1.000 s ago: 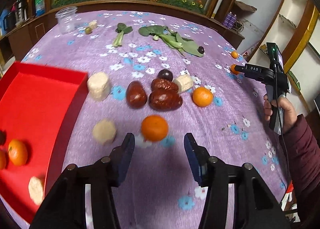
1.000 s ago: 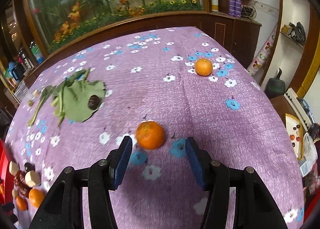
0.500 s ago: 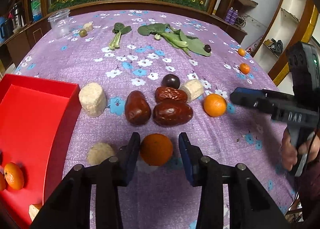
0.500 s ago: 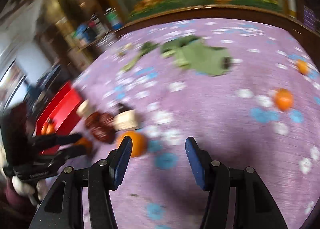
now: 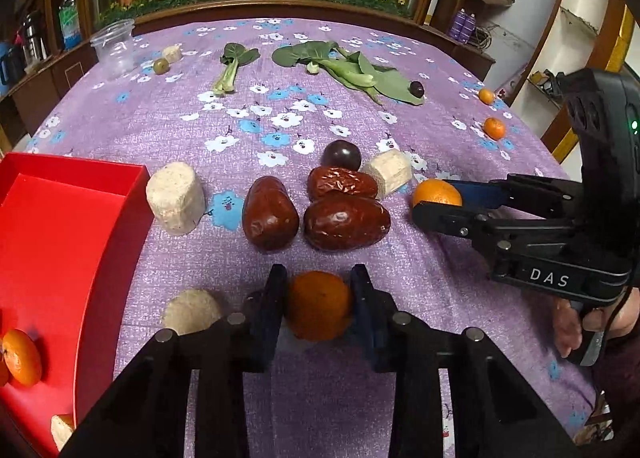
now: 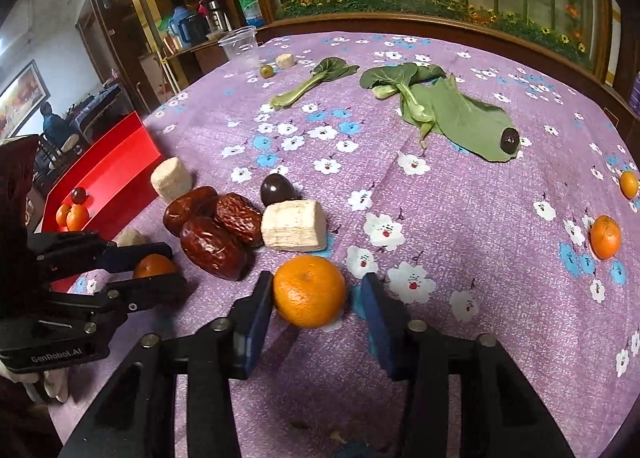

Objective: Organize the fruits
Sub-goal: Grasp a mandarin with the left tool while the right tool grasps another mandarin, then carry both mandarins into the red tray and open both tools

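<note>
My left gripper (image 5: 319, 304) is shut on a mandarin (image 5: 319, 305) that rests on the purple cloth; it also shows in the right wrist view (image 6: 154, 266). My right gripper (image 6: 316, 298) is open around a second mandarin (image 6: 309, 291), left pad touching it, right pad apart; it also shows in the left wrist view (image 5: 436, 194). A red tray (image 5: 68, 242) at the left holds two mandarins (image 5: 20, 356). Three red dates (image 5: 344, 222), a dark plum (image 5: 341, 155) and pale cylinder pieces (image 5: 175, 198) lie between.
Two more mandarins (image 6: 605, 237) lie far right near the table edge. Green leaves (image 6: 448, 110) with a plum (image 6: 510, 139) on them, a plastic cup (image 6: 241, 48) and a small green fruit (image 6: 266, 71) are at the back. A wooden cabinet rims the table.
My left gripper has advanced and closed on the near mandarin. My right gripper has swung left from the far mandarins and now straddles the mandarin beside the dates.
</note>
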`<state>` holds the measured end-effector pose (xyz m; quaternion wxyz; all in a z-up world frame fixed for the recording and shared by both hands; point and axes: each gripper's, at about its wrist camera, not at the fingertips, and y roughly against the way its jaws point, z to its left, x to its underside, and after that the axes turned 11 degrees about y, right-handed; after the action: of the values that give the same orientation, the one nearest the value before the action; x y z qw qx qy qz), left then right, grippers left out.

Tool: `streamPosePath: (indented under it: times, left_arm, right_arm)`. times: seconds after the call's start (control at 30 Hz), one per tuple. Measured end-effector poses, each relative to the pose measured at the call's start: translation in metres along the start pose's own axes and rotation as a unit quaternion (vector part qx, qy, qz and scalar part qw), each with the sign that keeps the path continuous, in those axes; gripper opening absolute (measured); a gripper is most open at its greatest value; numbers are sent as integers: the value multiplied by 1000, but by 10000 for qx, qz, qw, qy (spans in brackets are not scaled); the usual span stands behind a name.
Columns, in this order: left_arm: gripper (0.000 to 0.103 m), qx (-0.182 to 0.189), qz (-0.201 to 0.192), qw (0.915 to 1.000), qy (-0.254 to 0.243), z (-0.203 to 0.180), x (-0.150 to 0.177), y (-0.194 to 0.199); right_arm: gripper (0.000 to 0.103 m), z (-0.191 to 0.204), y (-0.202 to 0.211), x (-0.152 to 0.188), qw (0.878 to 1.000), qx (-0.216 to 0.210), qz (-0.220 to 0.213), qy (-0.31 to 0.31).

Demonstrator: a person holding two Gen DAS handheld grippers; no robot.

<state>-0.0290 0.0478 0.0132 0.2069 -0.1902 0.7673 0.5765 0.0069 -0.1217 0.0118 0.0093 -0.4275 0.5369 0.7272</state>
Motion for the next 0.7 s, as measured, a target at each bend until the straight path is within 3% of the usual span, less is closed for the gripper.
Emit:
streamPosePath:
  times: [0.23,0.7]
  left_arm:
    - [31,89,-64,9998,135,5,5,14]
    - [31,284,-506,9952,787,40,27,77]
  right_arm:
    - [37,13,7,1,9999,121,16,54]
    - [38,52,64,5,9990,301,-337,58]
